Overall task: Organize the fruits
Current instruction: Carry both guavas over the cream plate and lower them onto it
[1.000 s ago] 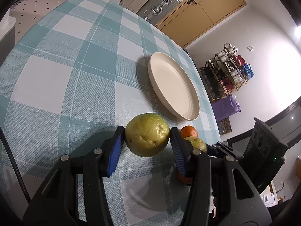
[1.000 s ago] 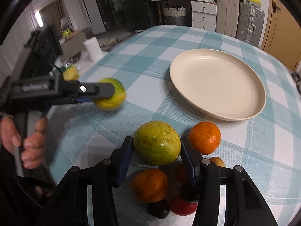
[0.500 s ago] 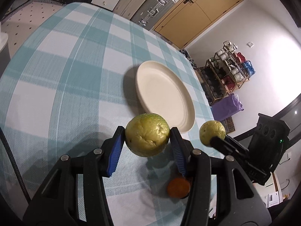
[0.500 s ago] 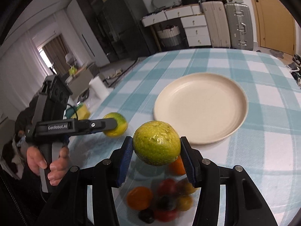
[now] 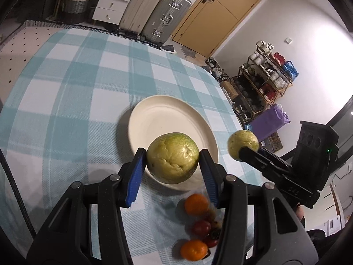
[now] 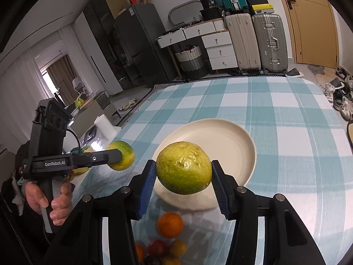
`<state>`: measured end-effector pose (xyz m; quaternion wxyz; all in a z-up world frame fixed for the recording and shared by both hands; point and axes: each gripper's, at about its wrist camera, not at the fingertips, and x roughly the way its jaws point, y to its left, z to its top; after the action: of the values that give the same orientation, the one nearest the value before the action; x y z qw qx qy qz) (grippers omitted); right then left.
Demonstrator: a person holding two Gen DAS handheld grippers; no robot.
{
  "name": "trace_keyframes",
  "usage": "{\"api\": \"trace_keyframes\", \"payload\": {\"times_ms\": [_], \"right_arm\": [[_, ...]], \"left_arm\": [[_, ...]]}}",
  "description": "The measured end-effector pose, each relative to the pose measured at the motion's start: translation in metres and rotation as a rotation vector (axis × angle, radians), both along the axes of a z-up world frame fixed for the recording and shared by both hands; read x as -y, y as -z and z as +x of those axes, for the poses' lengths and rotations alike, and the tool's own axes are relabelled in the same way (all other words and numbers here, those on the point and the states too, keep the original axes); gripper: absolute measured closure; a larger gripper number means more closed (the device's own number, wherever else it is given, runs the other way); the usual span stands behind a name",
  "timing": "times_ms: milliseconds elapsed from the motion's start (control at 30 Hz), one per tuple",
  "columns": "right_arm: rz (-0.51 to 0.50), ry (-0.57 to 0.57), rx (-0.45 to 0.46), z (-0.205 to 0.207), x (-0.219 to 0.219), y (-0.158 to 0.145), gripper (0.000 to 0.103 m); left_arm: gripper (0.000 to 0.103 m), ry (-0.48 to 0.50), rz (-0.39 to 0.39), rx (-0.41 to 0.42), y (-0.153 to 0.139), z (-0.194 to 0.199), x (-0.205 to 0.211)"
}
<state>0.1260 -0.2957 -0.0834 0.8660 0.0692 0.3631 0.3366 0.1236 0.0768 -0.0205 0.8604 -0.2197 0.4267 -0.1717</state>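
My left gripper (image 5: pixel 173 165) is shut on a yellow-green citrus fruit (image 5: pixel 172 158), held in the air above the near rim of the empty cream plate (image 5: pixel 158 119). My right gripper (image 6: pixel 183 172) is shut on a second green citrus fruit (image 6: pixel 183 170), also lifted over the plate (image 6: pixel 231 141). Each gripper shows in the other's view: the right one (image 5: pixel 242 148) at the right, the left one (image 6: pixel 120 159) at the left in a person's hand (image 6: pixel 55 201). Below on the cloth lie oranges (image 5: pixel 196 204) (image 6: pixel 169 224) and small red and yellow fruits (image 5: pixel 201 227).
The table carries a teal-and-white checked cloth (image 5: pixel 72 84). Suitcases (image 6: pixel 256 44), white drawers and a basket stand beyond its far edge, a shelf rack (image 5: pixel 264 79) to the right. Another dish rim (image 6: pixel 349 132) shows at the table's right edge.
Both grippers rose off the table with their citrus fruits and moved toward the plate. The pile of small fruits now lies below and behind the fingers.
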Motion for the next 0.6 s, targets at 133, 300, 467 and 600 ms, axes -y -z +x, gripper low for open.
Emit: {"api": "trace_keyframes", "payload": {"times_ms": [133, 300, 467, 600], "right_arm": [[-0.005, -0.005, 0.005, 0.017, -0.004, -0.001, 0.052], [-0.008, -0.005, 0.019, 0.041, -0.011, -0.001, 0.052], [-0.013, 0.000, 0.013, 0.063, -0.017, 0.005, 0.052], [-0.022, 0.003, 0.014, 0.078, -0.021, 0.011, 0.052]], "left_arm": [[0.056, 0.012, 0.005, -0.003, -0.002, 0.024, 0.009], [0.056, 0.021, 0.003, -0.012, 0.001, 0.053, 0.017], [0.056, 0.032, 0.011, -0.028, 0.010, 0.080, 0.024], [0.056, 0.040, 0.022, -0.041, 0.018, 0.098, 0.029]]}}
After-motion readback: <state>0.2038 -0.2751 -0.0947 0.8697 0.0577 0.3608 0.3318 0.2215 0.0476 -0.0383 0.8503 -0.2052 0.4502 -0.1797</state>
